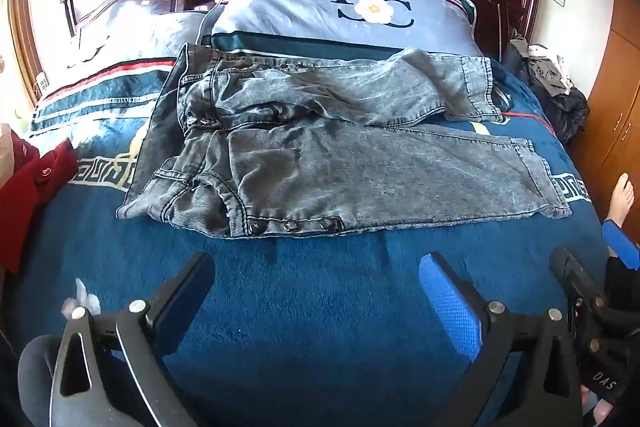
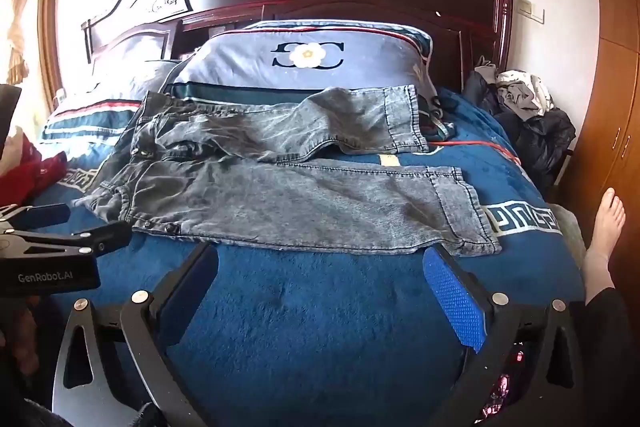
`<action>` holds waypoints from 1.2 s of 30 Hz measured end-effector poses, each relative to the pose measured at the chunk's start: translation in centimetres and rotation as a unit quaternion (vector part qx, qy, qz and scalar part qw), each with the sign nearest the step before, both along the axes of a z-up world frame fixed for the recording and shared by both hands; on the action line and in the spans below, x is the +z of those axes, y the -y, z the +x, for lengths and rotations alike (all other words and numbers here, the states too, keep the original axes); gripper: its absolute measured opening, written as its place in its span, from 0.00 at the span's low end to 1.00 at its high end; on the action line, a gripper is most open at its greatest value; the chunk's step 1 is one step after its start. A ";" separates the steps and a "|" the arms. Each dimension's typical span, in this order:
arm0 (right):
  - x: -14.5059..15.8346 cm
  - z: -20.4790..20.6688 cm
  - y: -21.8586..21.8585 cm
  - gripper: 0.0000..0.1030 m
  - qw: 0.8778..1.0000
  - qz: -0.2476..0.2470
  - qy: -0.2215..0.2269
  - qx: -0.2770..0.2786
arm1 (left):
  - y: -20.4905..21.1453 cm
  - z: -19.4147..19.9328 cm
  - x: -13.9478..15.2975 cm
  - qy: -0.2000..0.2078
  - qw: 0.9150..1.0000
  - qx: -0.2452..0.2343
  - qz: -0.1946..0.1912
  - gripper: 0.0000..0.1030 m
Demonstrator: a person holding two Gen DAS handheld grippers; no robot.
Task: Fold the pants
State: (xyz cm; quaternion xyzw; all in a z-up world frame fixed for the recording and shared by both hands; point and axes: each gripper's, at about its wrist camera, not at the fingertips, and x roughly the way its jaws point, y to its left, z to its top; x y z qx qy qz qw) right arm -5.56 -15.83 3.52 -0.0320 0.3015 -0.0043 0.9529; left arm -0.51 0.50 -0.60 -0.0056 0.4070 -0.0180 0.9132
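the grey washed pants (image 1: 320, 147) are lying spread out on the bed's blue blanket (image 1: 300, 307), waist toward the left and both legs stretching to the right, the far leg resting against a pale blue pillow (image 1: 360, 15). the left tongs (image 1: 316, 279) are hovering wide apart over bare blanket just short of the near leg, gripping nothing. the right tongs (image 2: 320, 267) are also standing wide and empty, their blue right pad (image 2: 452, 299) sitting close to the near leg's hem. a bare foot (image 2: 604, 227) is showing at the right edge.
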 end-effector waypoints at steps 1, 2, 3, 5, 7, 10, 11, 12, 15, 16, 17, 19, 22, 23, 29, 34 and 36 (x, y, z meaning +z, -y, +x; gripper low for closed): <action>-0.1 -0.1 -0.1 1.00 1.000 0.000 -0.001 0.000 | -0.1 0.0 0.1 0.000 1.000 0.001 0.001 1.00; -0.5 -0.2 0.3 1.00 1.000 0.001 -0.003 0.003 | -0.1 0.0 0.1 -0.001 1.000 0.003 0.002 1.00; -0.6 0.0 0.3 1.00 1.000 0.002 -0.004 0.002 | -0.2 0.1 0.1 -0.002 1.000 0.005 0.004 1.00; -0.6 -0.1 0.3 1.00 1.000 0.002 -0.004 0.001 | -0.3 0.1 0.0 -0.005 1.000 0.007 0.005 1.00; -0.6 -0.1 0.3 1.00 1.000 0.002 -0.004 0.000 | -0.4 0.1 0.0 -0.005 1.000 0.011 0.006 1.00; -0.5 0.0 0.4 1.00 1.000 0.004 -0.006 0.000 | -0.5 0.2 0.1 -0.005 1.000 0.013 0.003 1.00; -0.5 0.0 0.3 1.00 1.000 0.004 -0.007 0.000 | -0.5 0.2 0.1 -0.005 1.000 0.013 0.003 1.00; -0.4 0.0 0.4 1.00 1.000 0.004 -0.007 0.000 | -0.5 0.2 0.1 -0.005 1.000 0.014 0.003 1.00; -0.5 0.0 0.4 1.00 1.000 0.004 -0.007 -0.001 | -0.5 0.2 0.1 -0.005 1.000 0.013 0.003 1.00; -0.5 0.0 0.4 1.00 1.000 0.005 -0.007 0.000 | -0.5 0.2 0.1 -0.005 1.000 0.013 0.003 1.00; -0.5 0.0 0.4 1.00 1.000 0.005 -0.007 -0.001 | -0.5 0.2 0.1 -0.006 1.000 0.013 0.004 1.00; -0.5 0.0 0.4 1.00 1.000 0.006 -0.009 -0.001 | -0.5 0.2 0.1 -0.006 1.000 0.013 0.004 1.00; -0.6 0.1 0.4 1.00 1.000 0.008 -0.011 -0.001 | -0.5 0.2 0.1 -0.007 1.000 0.014 0.002 1.00; -0.7 0.1 0.4 1.00 1.000 0.009 -0.012 -0.001 | -0.5 0.3 0.1 -0.007 1.000 0.014 0.002 1.00; -0.9 0.2 0.7 1.00 1.000 0.015 -0.018 -0.007 | -0.6 0.5 -0.1 -0.006 1.000 0.015 -0.004 1.00; -1.0 0.3 0.9 1.00 1.000 0.019 -0.019 -0.011 | -0.9 0.8 -0.4 -0.006 1.000 0.018 -0.011 1.00; -1.0 0.3 0.9 1.00 1.000 0.020 -0.020 -0.012 | -1.0 0.9 -0.5 -0.006 1.000 0.019 -0.013 1.00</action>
